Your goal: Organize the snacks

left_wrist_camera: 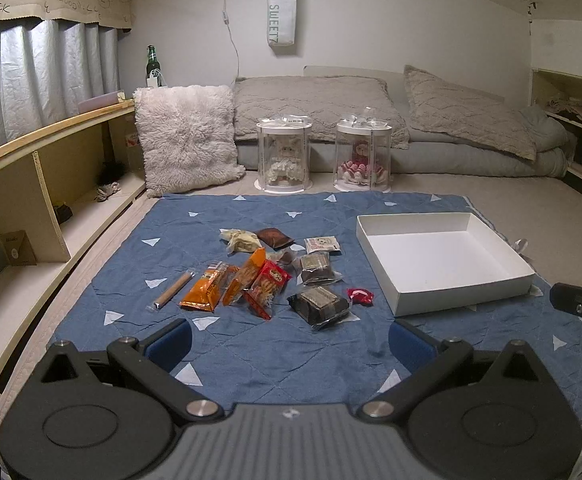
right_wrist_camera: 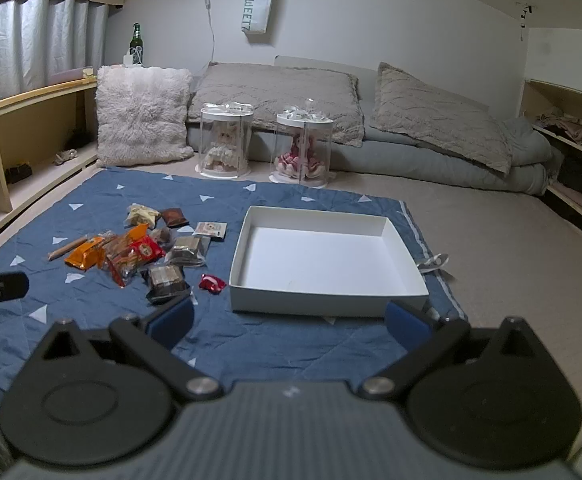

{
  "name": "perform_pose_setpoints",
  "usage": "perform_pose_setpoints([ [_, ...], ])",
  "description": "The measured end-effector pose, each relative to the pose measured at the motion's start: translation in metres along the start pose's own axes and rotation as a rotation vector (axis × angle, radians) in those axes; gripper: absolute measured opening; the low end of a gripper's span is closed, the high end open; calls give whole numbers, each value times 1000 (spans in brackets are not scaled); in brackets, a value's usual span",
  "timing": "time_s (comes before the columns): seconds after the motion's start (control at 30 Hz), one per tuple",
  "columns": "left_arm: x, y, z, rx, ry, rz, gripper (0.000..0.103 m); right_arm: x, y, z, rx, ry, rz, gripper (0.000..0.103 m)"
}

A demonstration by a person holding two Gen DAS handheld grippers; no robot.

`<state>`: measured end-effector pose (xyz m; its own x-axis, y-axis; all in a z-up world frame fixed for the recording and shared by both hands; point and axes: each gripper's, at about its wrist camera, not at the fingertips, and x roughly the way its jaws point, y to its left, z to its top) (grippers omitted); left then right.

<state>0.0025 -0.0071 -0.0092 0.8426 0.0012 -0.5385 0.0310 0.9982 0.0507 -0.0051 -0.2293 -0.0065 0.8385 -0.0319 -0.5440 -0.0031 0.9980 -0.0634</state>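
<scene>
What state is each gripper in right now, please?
Left gripper: open, holding nothing, above the blue quilted mat.
Right gripper: open, holding nothing, near the shallow white cardboard box.

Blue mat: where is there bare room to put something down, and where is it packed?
The white box is empty inside. The blue mat is bare between the snack pile and both open grippers, left and right. The pile itself is crowded, packets overlapping, left of the box.

Blue white-triangled quilt (left_wrist_camera: 251, 344), white box (left_wrist_camera: 443, 256), orange packet (left_wrist_camera: 205, 288)
</scene>
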Motion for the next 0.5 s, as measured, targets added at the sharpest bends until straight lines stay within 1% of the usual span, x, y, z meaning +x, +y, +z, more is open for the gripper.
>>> perform_pose_setpoints([
  [0.5, -1, 1, 2, 1, -1, -3, 103, 1, -1, 1, 1, -2, -2, 103],
])
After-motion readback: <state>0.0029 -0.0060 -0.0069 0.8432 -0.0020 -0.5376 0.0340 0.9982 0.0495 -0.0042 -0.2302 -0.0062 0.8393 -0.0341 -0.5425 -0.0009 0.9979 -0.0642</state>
